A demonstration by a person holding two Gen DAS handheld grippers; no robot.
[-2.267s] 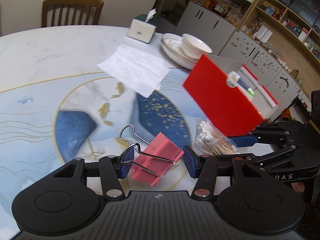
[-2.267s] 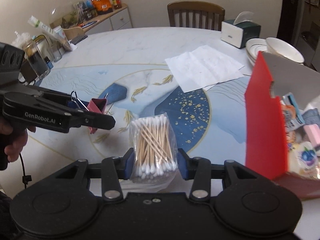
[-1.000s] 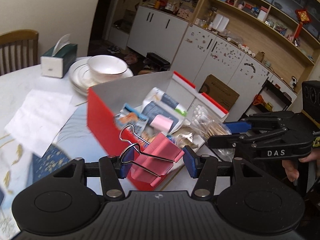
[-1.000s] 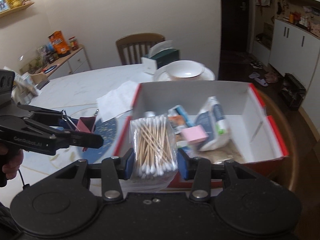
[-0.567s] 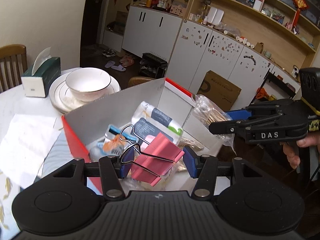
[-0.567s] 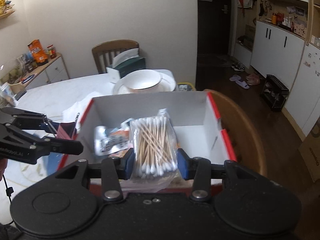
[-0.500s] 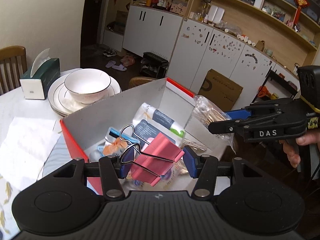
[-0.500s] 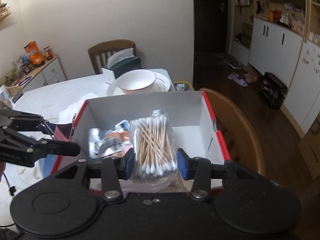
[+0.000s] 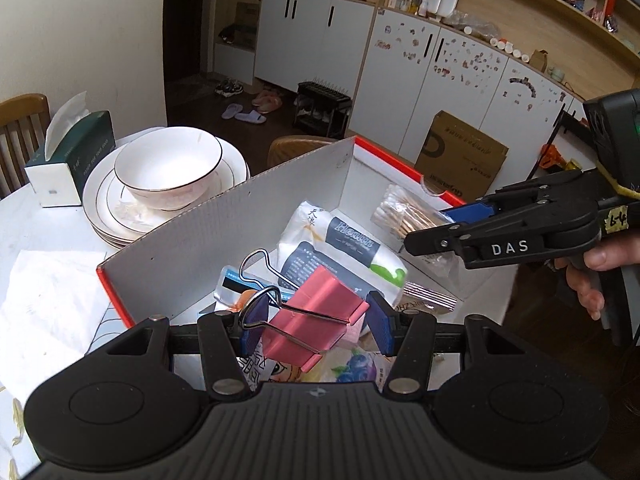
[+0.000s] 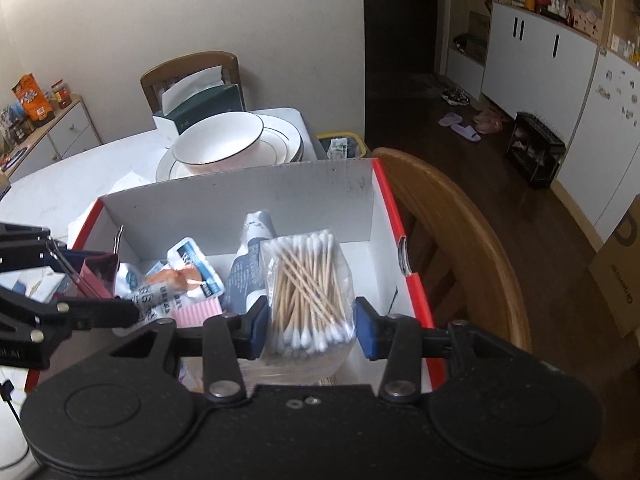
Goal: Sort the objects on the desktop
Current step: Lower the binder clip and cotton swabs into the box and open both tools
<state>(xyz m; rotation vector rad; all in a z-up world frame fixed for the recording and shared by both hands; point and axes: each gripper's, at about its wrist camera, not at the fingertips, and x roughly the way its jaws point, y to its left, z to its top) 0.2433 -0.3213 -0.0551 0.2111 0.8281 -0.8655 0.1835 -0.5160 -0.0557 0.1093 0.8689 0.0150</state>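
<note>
Both loaded: left gripper (image 9: 314,322) clamps pink binder clip (image 9: 312,320); right gripper (image 10: 308,326) clamps cotton swab pack (image 10: 306,288); each above red box (image 10: 416,292).

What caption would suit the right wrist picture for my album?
Right claw holding a bag of cotton swabs over the red box, left claw alongside with a pink binder clip.

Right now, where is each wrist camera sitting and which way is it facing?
Left wrist: on the left gripper, angled down into the red cardboard box with white inside; its blue-padded fingers hold the pink binder clip; a hand on the right gripper shows.
Right wrist: on the right gripper, looking down into the box; its fingers hold the clear bag of cotton swabs; the left gripper enters at left.
Shared: box, white bowl on plates, green tissue box.
</note>
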